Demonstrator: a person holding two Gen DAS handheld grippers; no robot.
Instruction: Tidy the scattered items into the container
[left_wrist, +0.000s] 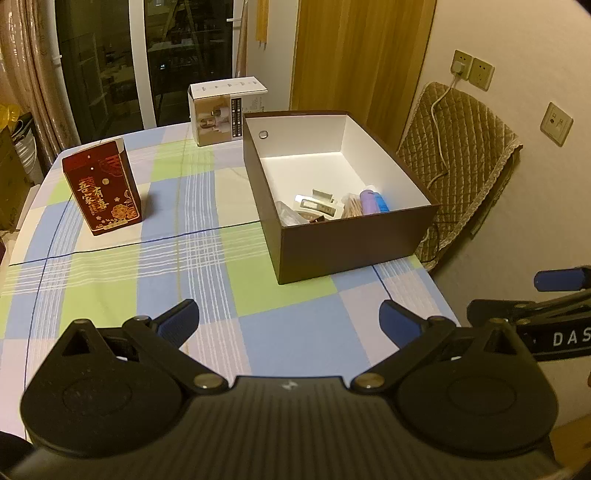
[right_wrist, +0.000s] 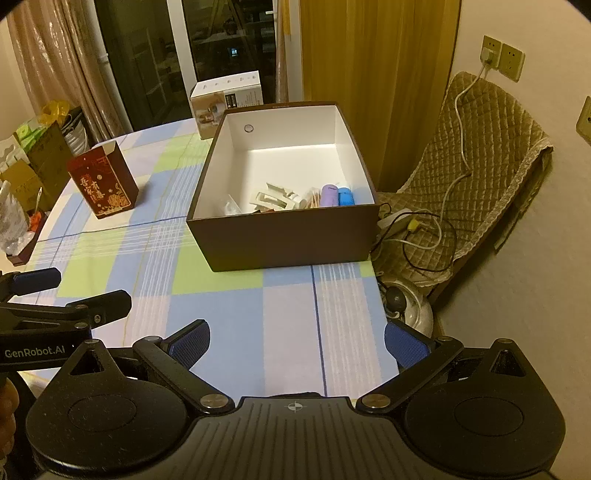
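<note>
A brown open box with a white inside stands on the checked tablecloth. Several small items lie at its near end, among them a purple tube, a blue tube and a white clip. My left gripper is open and empty, held over the table's near edge, short of the box. My right gripper is open and empty, also short of the box. Each gripper shows at the edge of the other's view.
A red carton with gold characters stands on the table's left. A white product box stands at the far edge. A quilted chair with cables stands right of the table.
</note>
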